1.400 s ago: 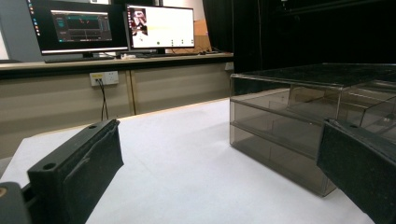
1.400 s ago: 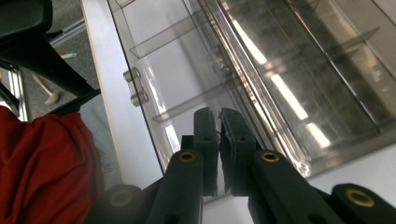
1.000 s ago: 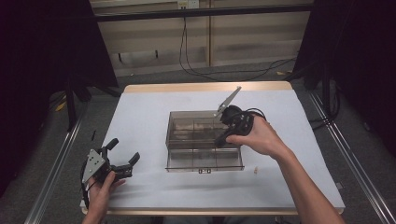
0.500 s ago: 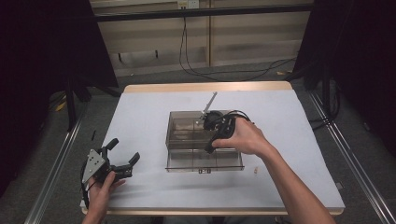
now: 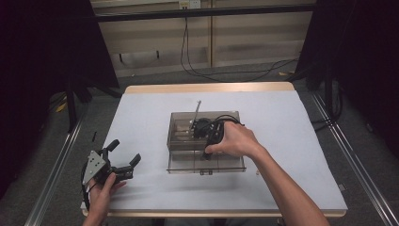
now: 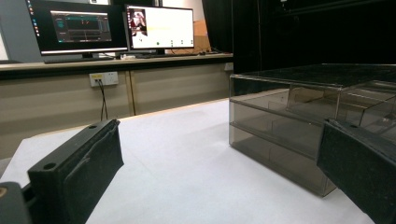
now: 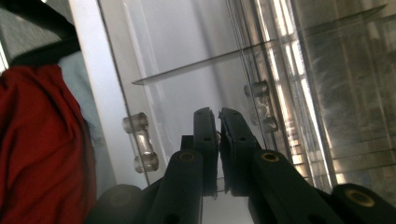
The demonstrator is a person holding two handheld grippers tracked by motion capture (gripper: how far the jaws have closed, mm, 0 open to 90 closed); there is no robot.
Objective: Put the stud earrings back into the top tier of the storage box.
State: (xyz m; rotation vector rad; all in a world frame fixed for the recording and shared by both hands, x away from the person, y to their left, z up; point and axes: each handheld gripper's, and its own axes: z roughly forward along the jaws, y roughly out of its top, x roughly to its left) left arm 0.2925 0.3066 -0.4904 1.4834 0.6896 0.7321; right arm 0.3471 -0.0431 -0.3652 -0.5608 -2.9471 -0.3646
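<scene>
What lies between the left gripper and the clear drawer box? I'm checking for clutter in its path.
Nothing: only bare white table cover separates the left gripper from the clear drawer box. The high view shows this, and the left gripper view agrees.

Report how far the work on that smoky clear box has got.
Done: the right tongs are shut on the edge of a thin clear panel, apparently the lid, which stands almost upright over the box.
In hand: swinging that panel; which way, I cannot tell.
Left: laying the panel flat and letting go. The left tongs are open near the table's front left corner, apart from the box.
</scene>
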